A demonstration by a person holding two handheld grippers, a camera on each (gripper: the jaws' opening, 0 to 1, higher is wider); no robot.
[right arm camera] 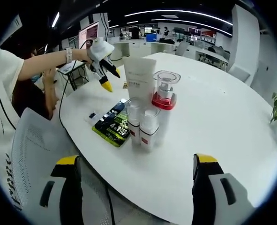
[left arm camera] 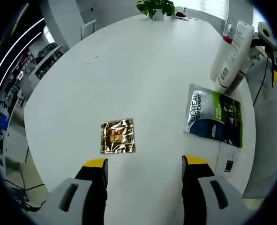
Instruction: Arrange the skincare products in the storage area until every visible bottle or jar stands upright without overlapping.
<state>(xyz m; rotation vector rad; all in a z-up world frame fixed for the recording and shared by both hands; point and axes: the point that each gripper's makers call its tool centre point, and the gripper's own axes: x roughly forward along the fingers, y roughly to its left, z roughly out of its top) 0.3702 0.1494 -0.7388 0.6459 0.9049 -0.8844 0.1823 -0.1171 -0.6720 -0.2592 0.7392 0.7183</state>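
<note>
In the left gripper view, the gold foil sachet [left arm camera: 118,136] lies flat on the white table [left arm camera: 129,70], just beyond the left gripper [left arm camera: 145,165], whose jaws stand wide apart and hold nothing. It looks light, thin and crinkly, so it would likely need pinching at 1 edge. To its right lies the flat dark and green L'Oreal box [left arm camera: 215,116], its long axis running from near to far in this view; it looks stiff and light, best taken across its short width. Farther right, the white tube [left arm camera: 233,54] and a red-collared bottle [left arm camera: 227,35] stand together near the table's edge, leaning in this view, which may be only the lens.

In the right gripper view, the left gripper [right arm camera: 105,75] hangs above the far side of the table. The box [right arm camera: 112,123] lies flat left of the group. The tube [right arm camera: 139,79] stands upright, cap down; its soft walls would give, so a hold low on the body seems safer. 2 small clear-capped bottles [right arm camera: 142,123] stand touching in front, and the pump bottle with a red collar [right arm camera: 164,98] stands just right of them; these look hard, smooth and tippable. The right gripper [right arm camera: 137,173] is open wide and empty, near the table's edge.
</note>
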